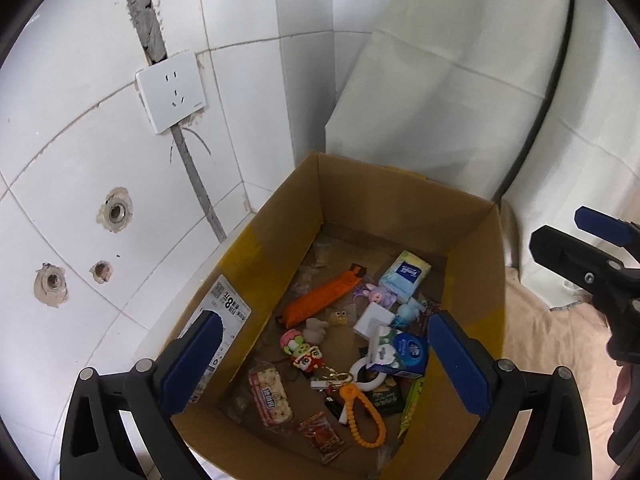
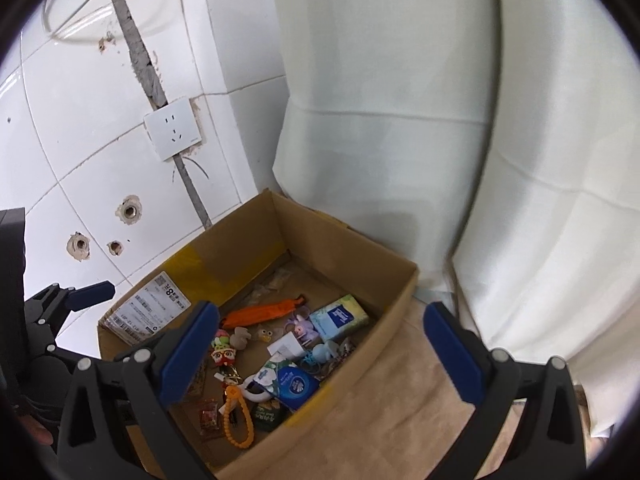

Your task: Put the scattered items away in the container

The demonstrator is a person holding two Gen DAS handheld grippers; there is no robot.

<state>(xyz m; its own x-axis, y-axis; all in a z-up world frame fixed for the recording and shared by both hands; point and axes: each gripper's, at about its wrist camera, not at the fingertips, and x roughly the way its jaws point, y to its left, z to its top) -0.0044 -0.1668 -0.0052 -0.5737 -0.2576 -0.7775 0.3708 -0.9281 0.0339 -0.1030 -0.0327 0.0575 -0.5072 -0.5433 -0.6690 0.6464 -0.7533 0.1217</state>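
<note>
An open cardboard box [image 1: 476, 224] [image 2: 240, 236] stands in a tiled corner. Inside lie an orange pouch [image 1: 320, 298] [image 2: 260, 312], a pale tissue pack [image 1: 404, 272] [image 2: 340, 317], a blue tissue pack [image 1: 404, 354] [image 2: 294, 386], a white ring [image 1: 366, 376], an orange bead strap [image 1: 366, 416] [image 2: 236, 420], a red doll charm [image 1: 306, 354] [image 2: 222, 354], snack packets [image 1: 270, 398] and other small items. My left gripper [image 1: 324, 364] hangs open above the box with nothing between its fingers. My right gripper [image 2: 320, 352] is open and empty over the box's right side; it also shows at the right edge of the left wrist view [image 1: 600, 252].
White tiled walls with a power socket [image 1: 172, 92] [image 2: 174, 134] and several drill holes rise behind and left of the box. A white cloth [image 1: 440, 92] [image 2: 400, 120] hangs at the back right. The box rests on a beige towel [image 1: 552, 344] [image 2: 408, 400].
</note>
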